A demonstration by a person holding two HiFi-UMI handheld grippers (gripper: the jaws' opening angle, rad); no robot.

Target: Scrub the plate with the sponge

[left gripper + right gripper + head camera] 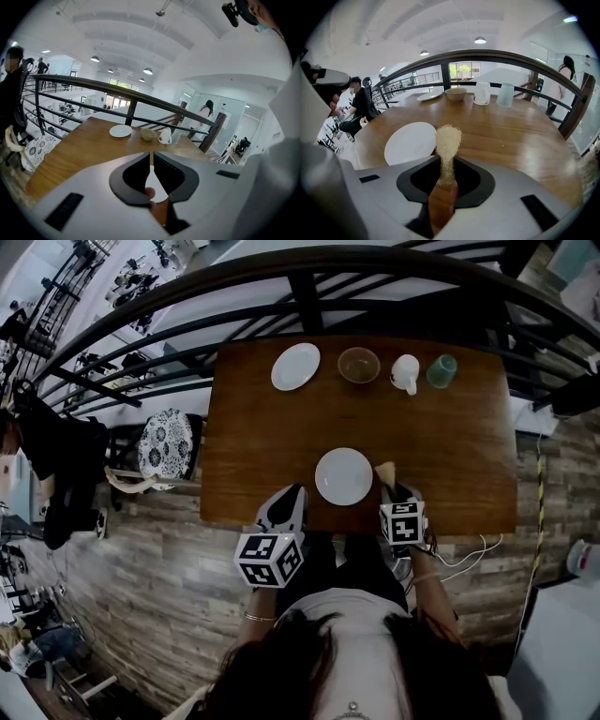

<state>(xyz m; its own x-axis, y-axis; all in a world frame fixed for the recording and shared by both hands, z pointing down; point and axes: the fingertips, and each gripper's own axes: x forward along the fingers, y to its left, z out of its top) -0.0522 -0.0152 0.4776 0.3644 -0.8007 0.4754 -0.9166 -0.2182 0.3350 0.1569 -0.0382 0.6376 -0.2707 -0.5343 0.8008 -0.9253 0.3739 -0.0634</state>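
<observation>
Beside plate [343, 475], sponge [448, 138] pinched in right gripper [448, 161]

The table [525, 136] is showing warm brown wood, smooth and catching a soft sheen from the ceiling lamps. The near plate [410, 143] is looking like glazed white ceramic, smooth and faintly glossy. The sponge [448, 138] is looking coarse and fibrous, pale straw, matt, fuzzy at its edge. The right gripper [447, 158] is wearing a matt light-grey plastic shell with dull black jaw linings. At the far side the railing [487, 55] is reading as dark painted metal, the floor [141, 559] as matt, weathered-looking wood planks.
</observation>
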